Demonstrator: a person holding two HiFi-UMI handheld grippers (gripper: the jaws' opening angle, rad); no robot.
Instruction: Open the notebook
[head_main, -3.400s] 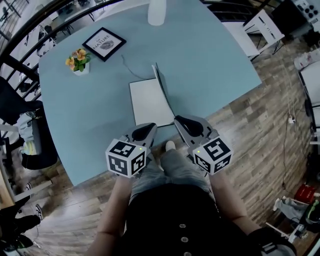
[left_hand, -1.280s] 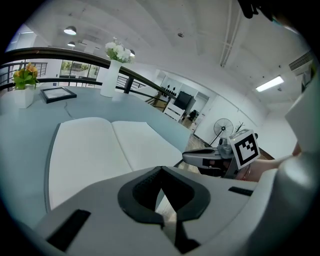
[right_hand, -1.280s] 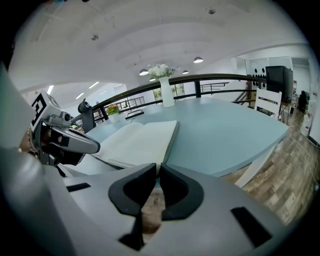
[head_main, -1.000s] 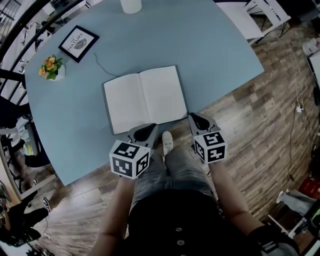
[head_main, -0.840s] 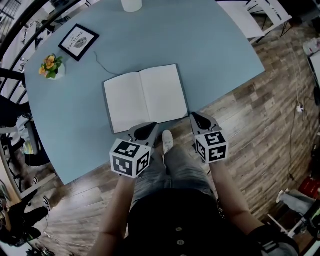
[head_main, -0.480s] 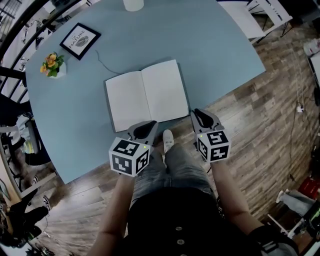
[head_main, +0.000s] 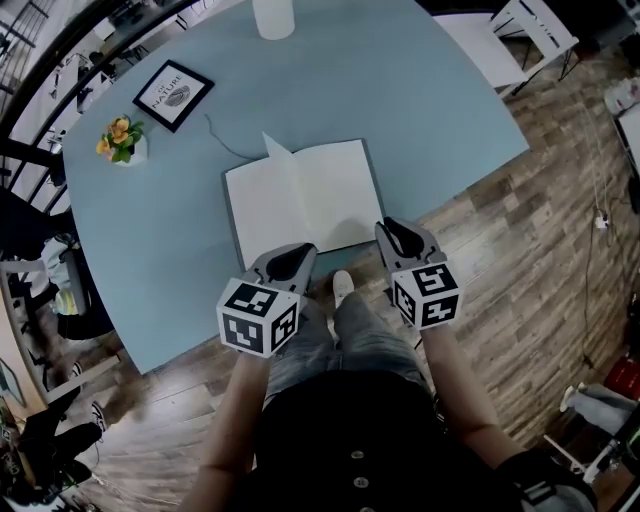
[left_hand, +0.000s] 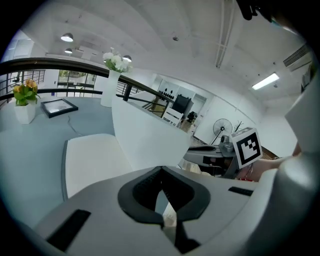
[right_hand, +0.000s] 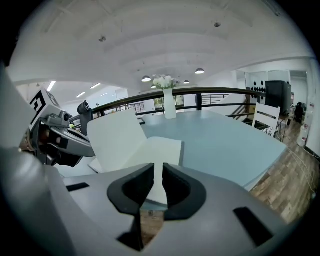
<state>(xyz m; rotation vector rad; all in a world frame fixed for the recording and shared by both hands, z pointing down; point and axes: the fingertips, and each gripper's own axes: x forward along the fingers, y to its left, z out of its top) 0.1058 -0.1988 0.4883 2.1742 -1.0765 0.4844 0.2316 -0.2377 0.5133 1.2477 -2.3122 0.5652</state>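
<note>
While the notebook (head_main: 300, 205) is lying open and face up on the blue desk (head_main: 430, 110), just below the middle of the head view, both tools are hovering at its near edge. The spread's long axis is running left to right across the frame and climbing a touch toward the right. The spine is pointing away from the person, leaning slightly left, and the near edge is sitting close to the desk's rim.

One loose page (head_main: 270, 150) is standing up near the spine, its corner poking past the notebook's far edge. In both gripper views it is rising as a tall, tilted white sheet.

The left hand-held gripper (head_main: 300, 252) is sitting at the lower edge of the left page, its jaws meeting at the tips. I cannot tell whether the loose page's near edge is caught there.

The right hand-held gripper (head_main: 390, 228) is sitting at the lower right corner of the right page. Its jaws have just been opening, and a narrow gap is showing between the pads. The page's near edge is showing through that gap, but the pads are pressing on nothing.

A potted flower (head_main: 123, 140) and a framed picture (head_main: 173, 93) are sitting well apart from the notebook, at the upper left.
</note>
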